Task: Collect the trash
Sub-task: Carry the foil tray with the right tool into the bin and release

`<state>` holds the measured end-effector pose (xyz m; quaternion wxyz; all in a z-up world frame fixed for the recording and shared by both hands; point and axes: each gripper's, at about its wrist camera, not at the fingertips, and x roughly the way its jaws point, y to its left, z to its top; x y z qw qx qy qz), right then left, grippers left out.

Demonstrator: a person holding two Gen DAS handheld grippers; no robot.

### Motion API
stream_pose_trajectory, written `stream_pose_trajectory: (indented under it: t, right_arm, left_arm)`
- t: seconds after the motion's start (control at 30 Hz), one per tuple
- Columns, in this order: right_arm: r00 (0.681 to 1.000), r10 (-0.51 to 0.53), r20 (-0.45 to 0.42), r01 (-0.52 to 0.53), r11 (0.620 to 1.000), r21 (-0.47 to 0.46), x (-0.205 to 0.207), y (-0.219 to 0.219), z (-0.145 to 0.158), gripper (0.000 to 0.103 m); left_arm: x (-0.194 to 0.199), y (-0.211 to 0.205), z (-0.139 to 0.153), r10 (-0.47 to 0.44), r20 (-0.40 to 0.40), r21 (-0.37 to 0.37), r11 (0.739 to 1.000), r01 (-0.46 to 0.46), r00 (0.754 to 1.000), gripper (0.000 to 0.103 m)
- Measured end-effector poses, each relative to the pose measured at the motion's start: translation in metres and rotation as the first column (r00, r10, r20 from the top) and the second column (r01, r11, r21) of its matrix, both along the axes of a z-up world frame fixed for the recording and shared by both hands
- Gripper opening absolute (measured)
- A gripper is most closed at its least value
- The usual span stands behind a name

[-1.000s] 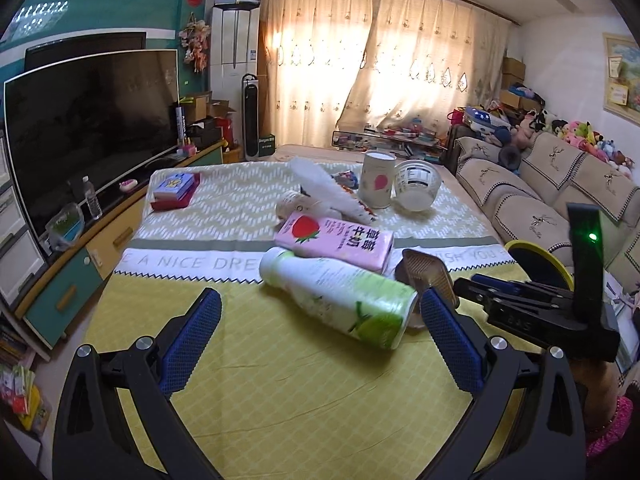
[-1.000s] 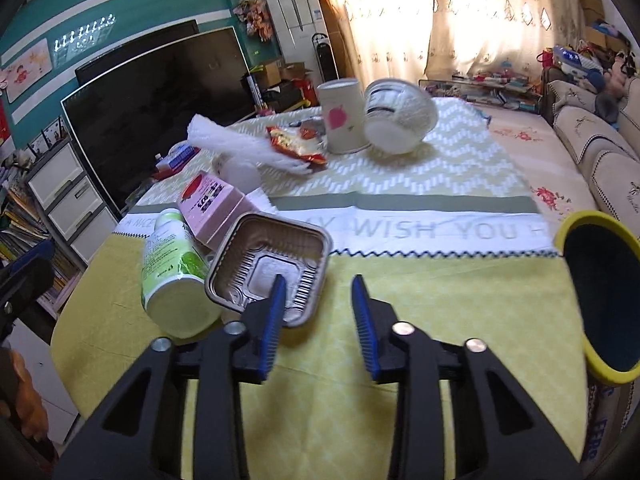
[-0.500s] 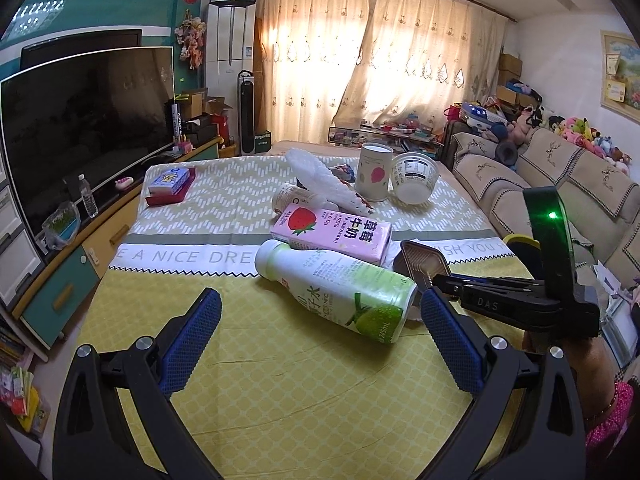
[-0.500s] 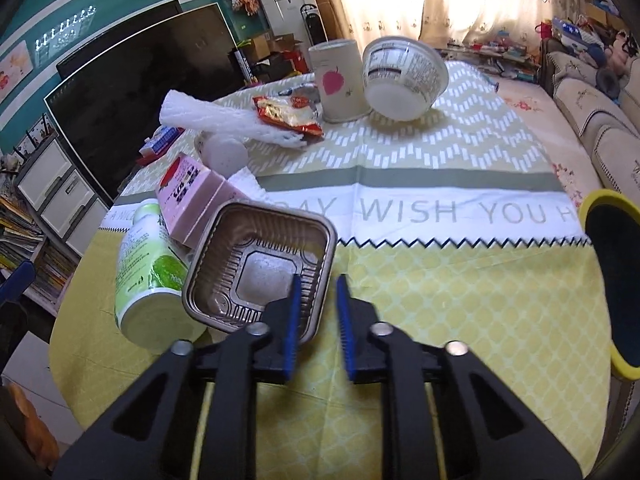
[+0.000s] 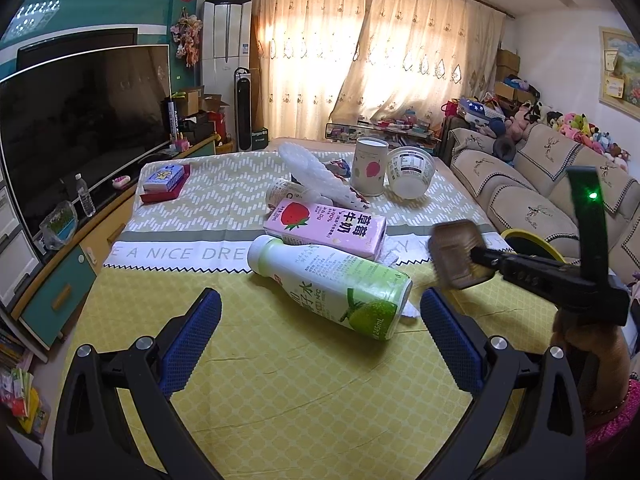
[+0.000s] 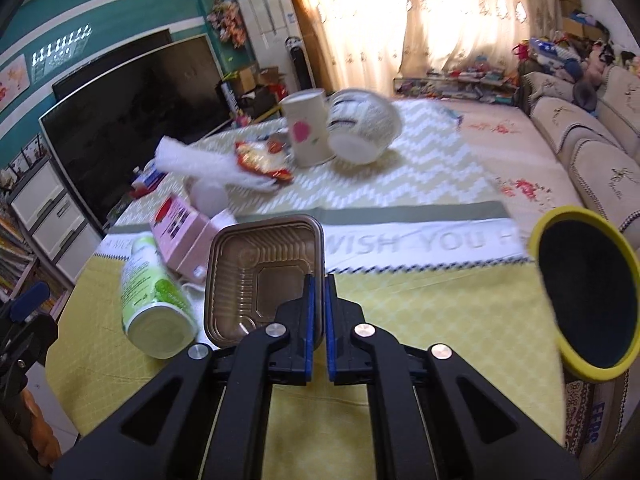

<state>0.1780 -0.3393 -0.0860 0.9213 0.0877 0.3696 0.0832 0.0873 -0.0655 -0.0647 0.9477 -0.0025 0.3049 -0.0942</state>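
- At far left we see a large dark television (image 5: 80,128) on a low cabinet with teal drawers (image 5: 52,300), against a teal wall.
- Our table wears a yellow lattice cloth (image 5: 280,380) in front, then a white band with lettering and a chevron-patterned runner (image 5: 224,184) behind.
- Our left gripper (image 5: 320,328) hangs over the yellow cloth with its blue pads spread wide and nothing between them.
- Just beyond it lies a green-and-white drink bottle (image 5: 328,284) on its side, touching a pink strawberry milk carton (image 5: 326,226).
- Farther back stand a paper cup (image 5: 370,170) and a tipped clear plastic bowl (image 5: 410,172), beside a white foam sleeve (image 5: 316,172).
- Our right gripper (image 6: 318,292) has its jaws pressed together on the rim of a brown plastic tray (image 6: 256,280), which is clear of the cloth in the left view.
- To the right, a yellow-rimmed bin (image 6: 586,296) sits at the table's edge.
- Cream curtains (image 5: 380,64) glow behind; a beige sofa (image 5: 520,196) lines the right wall.
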Motion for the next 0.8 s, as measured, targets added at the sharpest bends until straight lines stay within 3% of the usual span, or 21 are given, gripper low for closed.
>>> stream_pose_trajectory:
  t: [0.2, 0.47, 0.8]
  right_arm:
    - [0.990, -0.134, 0.041, 0.135, 0.991, -0.004, -0.011, -0.052, 0.007, 0.004]
    - [0.930, -0.365, 0.046, 0.367, 0.928, -0.062, -0.016, -0.135, 0.002, 0.004]
    - [0.875, -0.484, -0.014, 0.482, 0.872, -0.086, -0.007, -0.195, -0.021, 0.005]
  left_arm:
    - [0.004, -0.007, -0.003, -0.011, -0.007, 0.007, 1.000, 0.011, 1.000, 0.098]
    - [0.011, -0.020, -0.010, -0.030, -0.029, 0.015, 0.999, 0.031, 0.999, 0.098]
    - [0.021, -0.036, -0.013, -0.050, -0.044, 0.040, 0.998, 0.052, 0.998, 0.098]
